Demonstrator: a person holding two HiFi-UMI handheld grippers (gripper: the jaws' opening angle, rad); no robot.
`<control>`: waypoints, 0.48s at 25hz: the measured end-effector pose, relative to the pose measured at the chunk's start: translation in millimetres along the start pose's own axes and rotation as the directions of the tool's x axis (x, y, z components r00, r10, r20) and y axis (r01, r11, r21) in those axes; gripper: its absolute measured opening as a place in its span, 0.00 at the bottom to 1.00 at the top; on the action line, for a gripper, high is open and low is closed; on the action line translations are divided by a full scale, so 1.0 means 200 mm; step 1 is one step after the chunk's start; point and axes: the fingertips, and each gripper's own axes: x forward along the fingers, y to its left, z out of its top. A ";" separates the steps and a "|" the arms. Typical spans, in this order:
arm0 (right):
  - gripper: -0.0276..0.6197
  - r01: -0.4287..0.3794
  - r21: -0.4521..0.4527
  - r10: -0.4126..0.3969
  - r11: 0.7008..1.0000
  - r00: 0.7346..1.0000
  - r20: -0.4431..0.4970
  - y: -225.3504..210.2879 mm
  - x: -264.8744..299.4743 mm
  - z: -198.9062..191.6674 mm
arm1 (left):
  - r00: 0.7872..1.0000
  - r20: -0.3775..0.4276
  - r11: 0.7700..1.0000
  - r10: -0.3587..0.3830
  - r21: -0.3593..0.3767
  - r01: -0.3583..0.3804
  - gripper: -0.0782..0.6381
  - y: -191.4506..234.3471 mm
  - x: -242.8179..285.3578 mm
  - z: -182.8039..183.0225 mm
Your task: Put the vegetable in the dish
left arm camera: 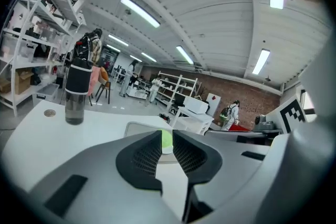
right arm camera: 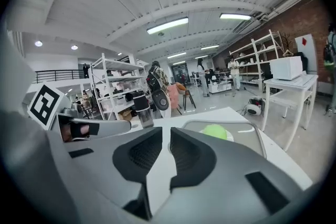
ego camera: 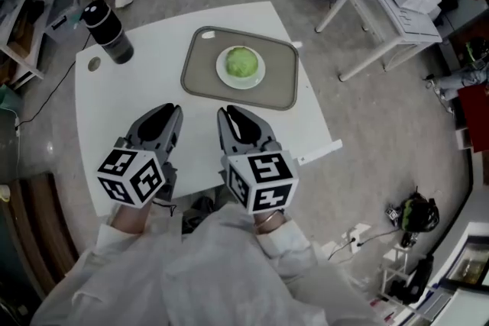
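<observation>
A green round vegetable [ego camera: 241, 62] lies on a small white dish [ego camera: 222, 74], which stands on a grey tray [ego camera: 200, 72] at the far side of the white table [ego camera: 114, 99]. Both grippers hover side by side over the table's near edge, short of the tray. My left gripper [ego camera: 173, 112] and my right gripper [ego camera: 227, 113] each have their jaws a narrow gap apart with nothing between them. In the left gripper view the vegetable [left arm camera: 167, 140] shows through the gap of the gripper [left arm camera: 167, 132]. The right gripper [right arm camera: 166, 132] points left of the vegetable [right arm camera: 215, 131].
A black bottle [ego camera: 107, 30] stands at the table's far left corner, near a round hole [ego camera: 94, 63] in the top. A white folding table [ego camera: 390, 4] stands beyond on the right. Cables and gear lie on the floor [ego camera: 412, 214].
</observation>
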 end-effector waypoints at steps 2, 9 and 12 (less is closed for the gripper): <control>0.12 -0.007 -0.007 0.007 1.000 1.000 0.027 0.09 -0.06 0.02 | 1.000 0.024 0.999 -0.014 0.033 0.013 0.20 -0.03 -0.11 0.02; 0.10 -0.024 -0.044 0.027 0.999 0.996 0.083 0.37 -0.24 0.05 | 0.995 0.086 0.996 -0.042 0.084 0.035 0.19 -0.08 -0.47 0.06; 0.09 -0.035 -0.053 0.040 0.998 0.995 0.096 0.46 -0.29 0.07 | 0.994 0.101 0.997 -0.038 0.077 0.031 0.16 -0.07 -0.57 0.06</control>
